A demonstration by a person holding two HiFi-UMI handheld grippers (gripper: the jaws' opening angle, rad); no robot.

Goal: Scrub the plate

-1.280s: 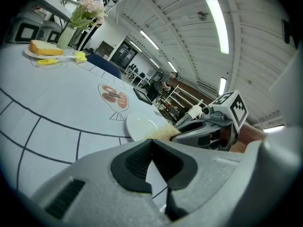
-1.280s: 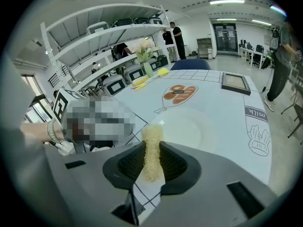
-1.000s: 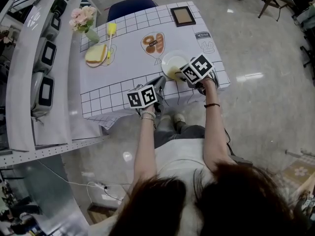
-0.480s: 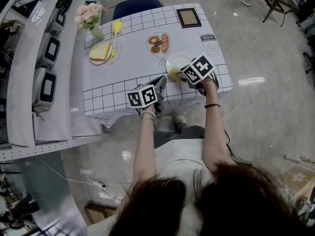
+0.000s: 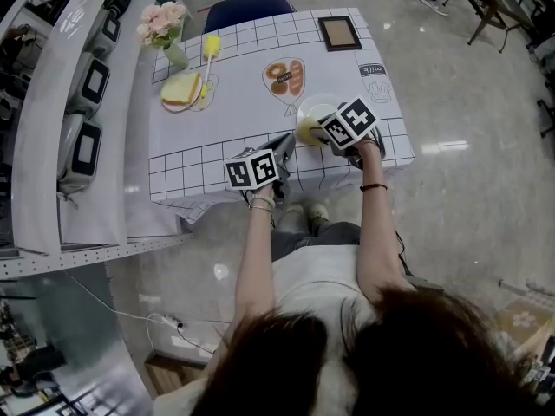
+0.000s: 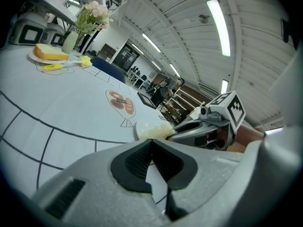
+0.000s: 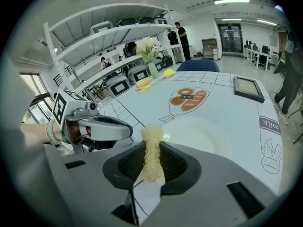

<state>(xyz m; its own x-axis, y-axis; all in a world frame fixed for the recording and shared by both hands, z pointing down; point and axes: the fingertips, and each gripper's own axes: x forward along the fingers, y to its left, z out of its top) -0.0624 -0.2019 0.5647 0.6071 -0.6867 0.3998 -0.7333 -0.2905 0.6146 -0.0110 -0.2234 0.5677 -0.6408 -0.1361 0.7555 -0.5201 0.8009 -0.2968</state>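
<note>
A white plate lies near the table's front right edge, also seen in the right gripper view and the left gripper view. My right gripper is shut on a yellow fibrous scrubber, which sits at the plate's near-left rim. My left gripper hovers just left of the plate with its jaws closed together and nothing between them. Each gripper shows in the other's view, the right one and the left one.
On the gridded tablecloth there is a bread slice on a plate, a yellow brush, a flower vase and a picture frame. A blue chair stands behind the table. Shelving with appliances runs along the left.
The head view has shifted slightly, so the table sits a little higher and further right. Both grippers and the scrubber stay in about the same place by the plate.
</note>
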